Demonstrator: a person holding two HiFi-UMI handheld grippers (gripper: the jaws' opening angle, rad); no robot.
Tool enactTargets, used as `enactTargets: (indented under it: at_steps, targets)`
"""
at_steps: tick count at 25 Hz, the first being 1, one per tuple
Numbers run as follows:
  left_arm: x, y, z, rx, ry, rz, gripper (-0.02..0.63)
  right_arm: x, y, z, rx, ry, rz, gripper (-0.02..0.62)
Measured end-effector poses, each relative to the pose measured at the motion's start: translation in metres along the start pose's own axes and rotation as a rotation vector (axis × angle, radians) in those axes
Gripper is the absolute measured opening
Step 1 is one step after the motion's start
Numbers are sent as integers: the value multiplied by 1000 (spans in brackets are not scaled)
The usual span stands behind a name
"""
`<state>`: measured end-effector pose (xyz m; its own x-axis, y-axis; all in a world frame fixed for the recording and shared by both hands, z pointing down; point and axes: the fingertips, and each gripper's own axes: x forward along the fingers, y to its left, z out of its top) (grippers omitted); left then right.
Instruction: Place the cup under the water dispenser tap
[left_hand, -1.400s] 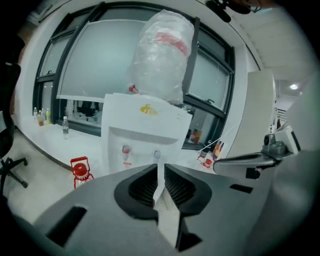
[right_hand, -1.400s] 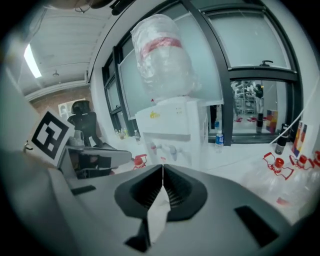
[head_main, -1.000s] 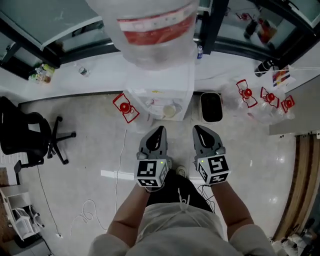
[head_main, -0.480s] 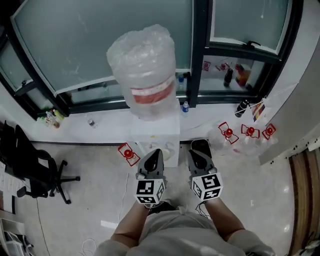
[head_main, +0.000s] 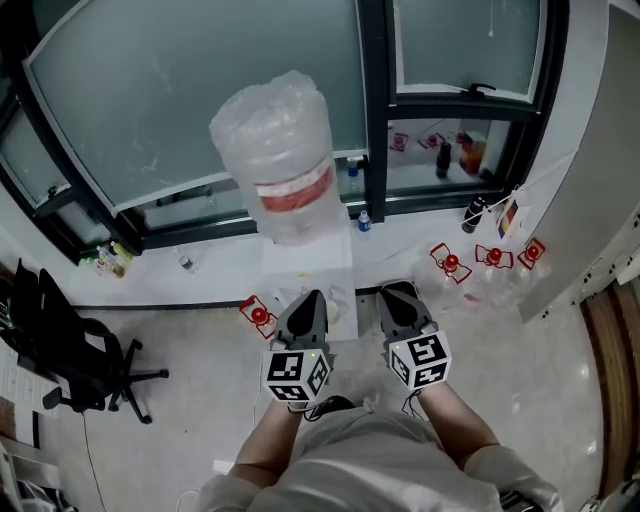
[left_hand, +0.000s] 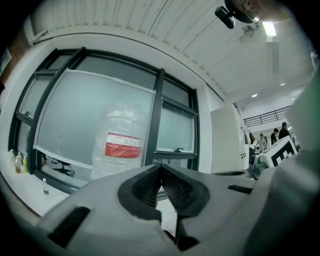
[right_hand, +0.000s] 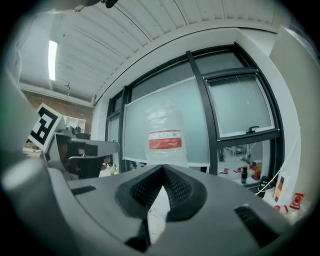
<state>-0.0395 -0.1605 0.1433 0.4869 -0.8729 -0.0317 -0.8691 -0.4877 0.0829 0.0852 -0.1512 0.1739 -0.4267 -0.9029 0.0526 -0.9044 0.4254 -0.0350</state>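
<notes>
Cup: not made out in any view, judged light, thin-walled, crushable, best taken gently by the side wall; left gripper (head_main: 308, 303) and right gripper (head_main: 393, 297) both closed tip to tip, empty, facing water dispenser (head_main: 310, 265).

ahead: water dispenser (head_main: 310, 262) blocks | left: open floor (head_main: 190, 340), office chair (head_main: 70, 345) beyond | right: red-capped jugs (head_main: 492, 258)

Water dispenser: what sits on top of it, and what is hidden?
A large plastic-wrapped water bottle with a red label stands on the water dispenser. The left gripper covers part of its front; the tap cannot be made out.
</notes>
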Motion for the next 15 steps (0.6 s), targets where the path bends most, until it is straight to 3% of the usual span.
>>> enactTargets:
  at_steps: [15]
  targets:
    - [-16, -33, 0, 103, 37, -20, 20, -22, 25, 5, -47, 8, 41, 28]
